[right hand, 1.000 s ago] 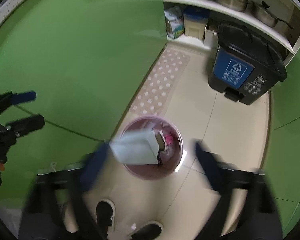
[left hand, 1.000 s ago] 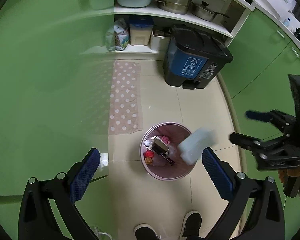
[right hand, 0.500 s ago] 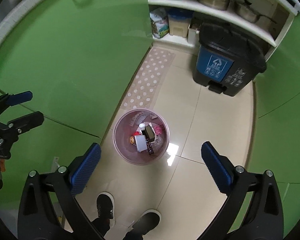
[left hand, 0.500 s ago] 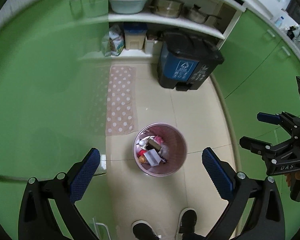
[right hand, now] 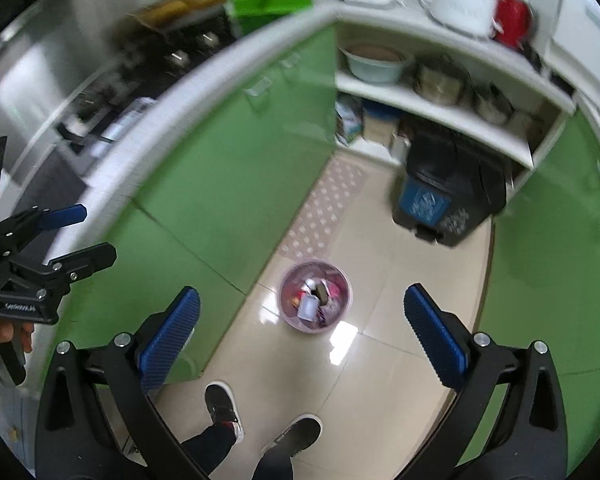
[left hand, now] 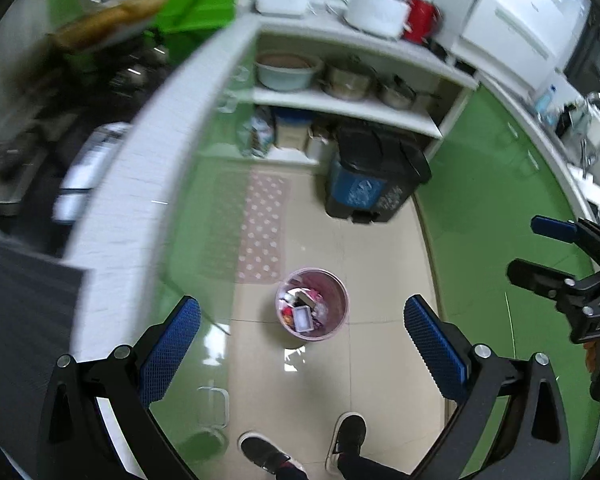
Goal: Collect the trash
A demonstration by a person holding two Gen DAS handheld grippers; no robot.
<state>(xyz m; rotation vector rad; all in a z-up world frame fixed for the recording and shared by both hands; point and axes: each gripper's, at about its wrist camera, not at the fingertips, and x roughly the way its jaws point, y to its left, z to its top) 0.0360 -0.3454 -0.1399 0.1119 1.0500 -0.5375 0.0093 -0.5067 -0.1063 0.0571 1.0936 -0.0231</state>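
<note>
A pink waste basket (left hand: pixel 342 308) stands on the tiled floor, far below both grippers; it also shows in the right wrist view (right hand: pixel 346 302). It holds several pieces of trash, with a white box (left hand: pixel 302 317) on top, also in the right wrist view (right hand: pixel 307 306). My left gripper (left hand: pixel 302 350) is open and empty, high above the basket. My right gripper (right hand: pixel 300 344) is open and empty too. Each gripper shows at the edge of the other's view: the right one (left hand: pixel 536 252) and the left one (right hand: pixel 88 234).
A black and blue pedal bin (left hand: pixel 374 178) stands by white shelves with pots (left hand: pixel 346 78). A dotted pink mat (left hand: pixel 262 226) lies along green cabinets (right hand: pixel 228 184). A white counter edge (left hand: pixel 140 168) is at left. The person's shoes (right hand: pixel 222 404) are below.
The white box fell from between the grippers into the basket. Both grippers have since risen well above the floor, so the counter top has come into view.
</note>
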